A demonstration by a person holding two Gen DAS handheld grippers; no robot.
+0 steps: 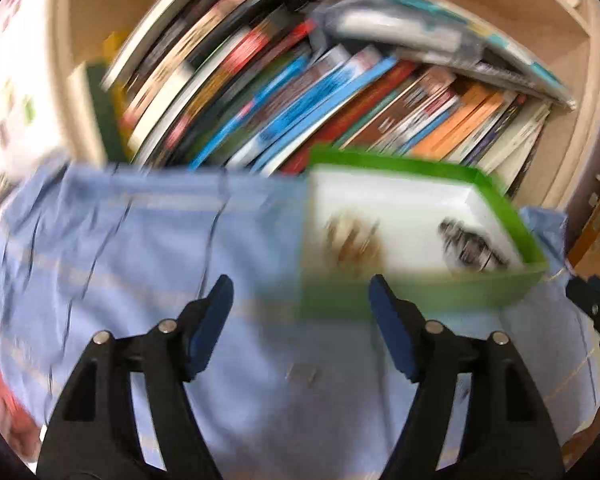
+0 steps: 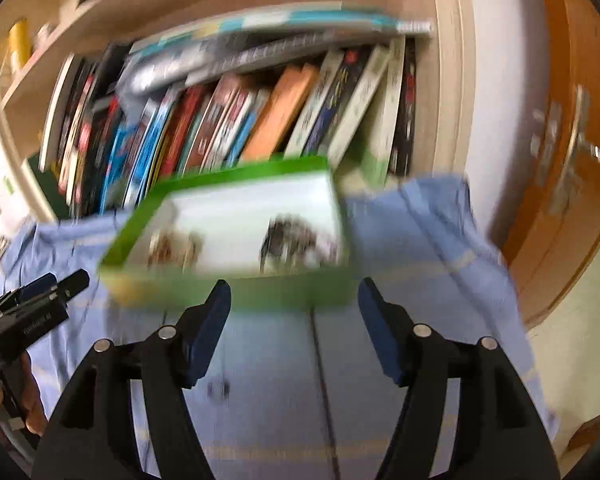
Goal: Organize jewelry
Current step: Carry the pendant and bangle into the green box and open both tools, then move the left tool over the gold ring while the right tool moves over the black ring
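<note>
Jewelry (image 2: 288,244), blurred, in green tray (image 1: 420,300) | cloth (image 1: 140,260) bare alongside | both jaws apart

Pale wooden bookshelf (image 1: 556,80) at the back. Row of books (image 1: 284,112) packed inside, most leaning; a few more lie flat across their tops (image 2: 284,28). Light blue cloth (image 1: 132,248) covers the bench, creased, with faint stripes. Orange-brown wooden door (image 2: 572,168) to the right, metal handle (image 2: 584,140) on it. Everything blurred; titles unreadable.
</note>
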